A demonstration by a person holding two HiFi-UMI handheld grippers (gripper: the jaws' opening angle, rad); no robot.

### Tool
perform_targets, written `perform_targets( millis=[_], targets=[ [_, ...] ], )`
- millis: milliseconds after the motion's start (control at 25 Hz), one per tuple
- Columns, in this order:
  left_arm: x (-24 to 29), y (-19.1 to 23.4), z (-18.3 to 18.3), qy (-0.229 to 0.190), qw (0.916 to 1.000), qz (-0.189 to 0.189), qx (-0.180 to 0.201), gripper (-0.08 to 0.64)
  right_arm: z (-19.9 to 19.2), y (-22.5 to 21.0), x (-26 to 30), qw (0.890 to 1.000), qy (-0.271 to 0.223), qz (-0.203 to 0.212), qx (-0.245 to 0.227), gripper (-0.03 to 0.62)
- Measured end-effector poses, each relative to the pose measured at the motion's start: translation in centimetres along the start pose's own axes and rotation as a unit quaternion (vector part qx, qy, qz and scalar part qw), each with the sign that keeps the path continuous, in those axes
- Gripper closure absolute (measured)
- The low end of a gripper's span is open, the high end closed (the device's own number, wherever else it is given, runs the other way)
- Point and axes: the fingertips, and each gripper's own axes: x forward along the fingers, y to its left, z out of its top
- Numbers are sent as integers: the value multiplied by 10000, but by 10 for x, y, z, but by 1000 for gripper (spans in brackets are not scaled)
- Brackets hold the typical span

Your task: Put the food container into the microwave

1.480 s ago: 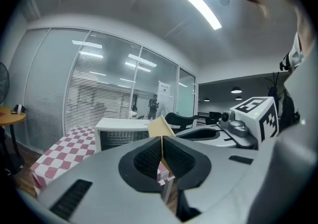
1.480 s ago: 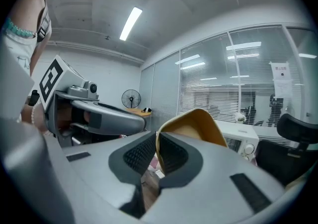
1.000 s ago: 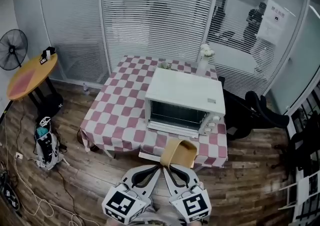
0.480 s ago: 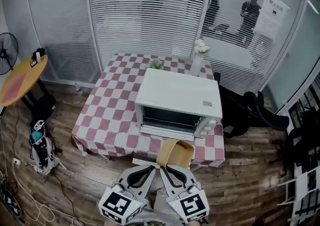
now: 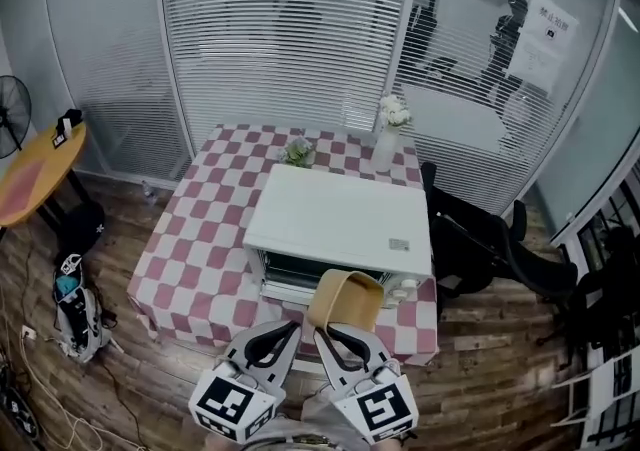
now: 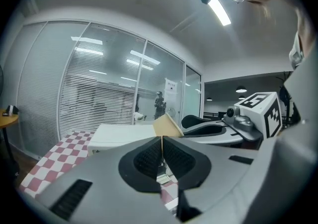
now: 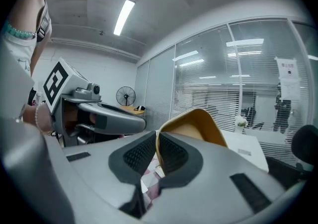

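Note:
A tan open food container (image 5: 345, 297) hangs in front of me, just short of the white microwave (image 5: 335, 224) on the checked table (image 5: 195, 249). My right gripper (image 5: 322, 329) is shut on its rim; in the right gripper view the curved tan wall (image 7: 196, 124) runs down between the pads (image 7: 171, 153). My left gripper (image 5: 297, 325) sits close beside it, also shut. In the left gripper view a thin tan edge of the container (image 6: 166, 124) rises from the seam between the jaws. The microwave's front is partly hidden behind the container.
A vase of white flowers (image 5: 388, 134) and a small plant (image 5: 298, 151) stand behind the microwave. A black chair (image 5: 480, 249) is right of the table. A round wooden table (image 5: 30, 174), a fan (image 5: 10, 109) and a backpack (image 5: 70, 304) are at the left.
I have come closer to the table, so the microwave now lies right beyond the container. Both grippers keep the same hold on the container.

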Motion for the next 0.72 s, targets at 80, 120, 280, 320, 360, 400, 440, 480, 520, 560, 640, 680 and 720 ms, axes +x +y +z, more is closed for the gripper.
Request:
perform_targets(
  millis=[80, 120, 280, 320, 360, 400, 440, 480, 520, 560, 640, 680, 720],
  targets=[
    [13, 1, 2, 34, 10000, 33, 0, 543, 3, -10, 2, 10000, -40, 66, 19, 575],
    [18, 1, 3, 49, 10000, 49, 1, 543, 4, -15, 3, 9999, -45, 104, 21, 575],
    [38, 2, 4, 89, 9999, 109, 13, 543, 3, -27, 3, 9997, -24, 231, 21, 575],
    [42, 2, 3, 109, 9999, 131, 15, 543, 2, -29, 2, 9996, -14, 273, 27, 575],
    [46, 3, 3, 133, 9998, 156, 18, 543, 1, -31, 1, 9995, -8, 320, 38, 575],
    [50, 3, 2, 155, 9997, 184, 20, 543, 0, -32, 0, 9993, -11, 368, 57, 575],
    [53, 3, 2, 170, 9996, 213, 23, 543, -1, -33, -1, 9991, -20, 413, 83, 575],
    [56, 3, 1, 180, 9995, 244, 27, 543, -2, -34, -3, 9989, -27, 452, 107, 575],
    [58, 3, 0, 188, 9994, 275, 32, 543, -3, -35, -4, 9988, -29, 484, 120, 575],
    [60, 3, -2, 195, 9993, 305, 31, 543, -5, -36, -5, 9986, -29, 512, 124, 575],
    [64, 5, -6, 208, 9992, 350, -5, 543, -8, -39, -7, 9983, -25, 566, 134, 575],
    [67, 6, -8, 218, 9991, 365, -34, 543, -10, -40, -7, 9982, -9, 586, 148, 575],
    [69, 7, -10, 234, 9990, 373, -58, 543, -13, -41, -7, 9981, 20, 597, 167, 575]
  ],
)
